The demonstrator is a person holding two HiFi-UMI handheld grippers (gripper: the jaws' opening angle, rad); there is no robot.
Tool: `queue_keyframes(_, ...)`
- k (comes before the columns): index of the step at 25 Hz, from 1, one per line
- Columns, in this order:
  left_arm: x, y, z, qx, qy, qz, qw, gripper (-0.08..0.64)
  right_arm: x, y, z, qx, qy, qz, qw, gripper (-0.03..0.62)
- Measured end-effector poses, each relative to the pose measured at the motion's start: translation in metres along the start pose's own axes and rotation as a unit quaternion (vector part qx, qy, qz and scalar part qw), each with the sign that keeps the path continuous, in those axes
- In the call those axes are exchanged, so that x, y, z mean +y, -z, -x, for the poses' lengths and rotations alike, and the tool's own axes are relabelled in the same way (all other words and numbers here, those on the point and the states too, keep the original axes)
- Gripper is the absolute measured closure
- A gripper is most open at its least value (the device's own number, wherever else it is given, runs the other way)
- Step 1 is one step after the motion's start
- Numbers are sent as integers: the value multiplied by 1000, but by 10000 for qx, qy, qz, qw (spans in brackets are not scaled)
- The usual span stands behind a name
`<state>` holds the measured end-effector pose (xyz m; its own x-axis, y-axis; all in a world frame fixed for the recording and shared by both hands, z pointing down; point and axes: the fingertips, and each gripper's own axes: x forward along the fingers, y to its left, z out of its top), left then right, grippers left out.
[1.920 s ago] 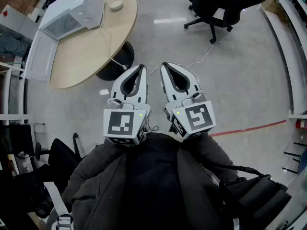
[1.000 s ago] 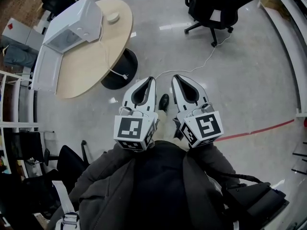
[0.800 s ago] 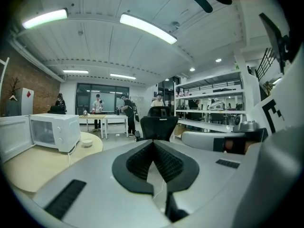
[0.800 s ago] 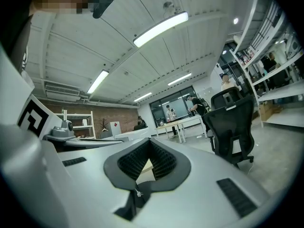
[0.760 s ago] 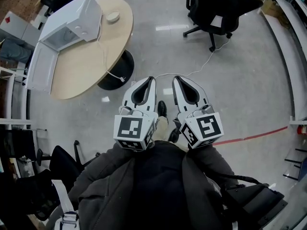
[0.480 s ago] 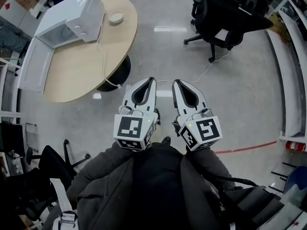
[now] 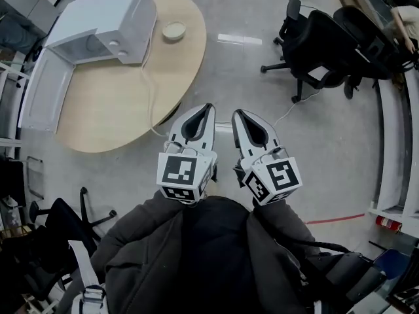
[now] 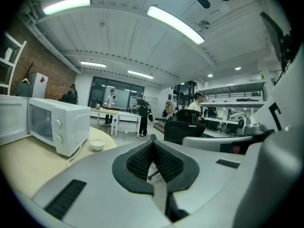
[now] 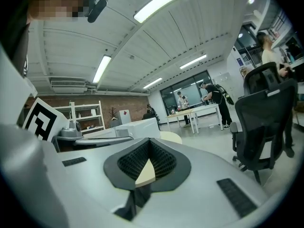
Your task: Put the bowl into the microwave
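A small white bowl [image 7: 174, 30] sits on the round wooden table [image 7: 118, 103], just right of the white microwave [image 7: 108, 18], whose door [image 7: 42, 90] hangs open. In the left gripper view the bowl [image 8: 97, 145] lies beside the microwave [image 8: 57, 125]. My left gripper [image 7: 209, 106] and right gripper [image 7: 236, 113] are held side by side over the floor, short of the table's near edge. Both are shut with nothing in them. The right gripper view shows the microwave [image 9: 135, 127] and table [image 9: 171, 137] beyond the shut tips [image 9: 149, 140].
Black office chairs [image 7: 334, 44] stand to the right with a white cable [image 7: 294, 110] on the floor. Another dark chair [image 7: 62, 221] is at lower left. The microwave's cord [image 7: 154, 103] runs over the table edge. People [image 8: 140, 115] stand at far desks.
The table, microwave and bowl have slid nearer and to the right in the head view as I walk towards them. Both grippers stay shut and side by side.
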<state>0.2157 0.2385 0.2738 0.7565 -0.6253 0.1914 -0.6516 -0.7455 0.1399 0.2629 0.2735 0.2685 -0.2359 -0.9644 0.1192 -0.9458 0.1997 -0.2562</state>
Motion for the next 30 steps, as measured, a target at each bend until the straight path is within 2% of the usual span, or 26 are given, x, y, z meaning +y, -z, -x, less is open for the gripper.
queue_keyframes(5,30,-20,-19,-164,-98,58,9998,551,-3,-17,-33,29,-34,153,9999,586)
queue_keyframes(11,49,-20,-35,-139,-217,141,9996,551,-11,-29,-62,-14,-126,239,9996,586)
queue_keyframes(18,67,-23,-58,-122,-340,-4,9993,551,-26,-36,-97,-163,-253,185,9994,586)
queue_keyframes(30,137,-40,-121,-33,-1051,-106,9944,551,-56,-37,-203,41,-898,-53,9959,586)
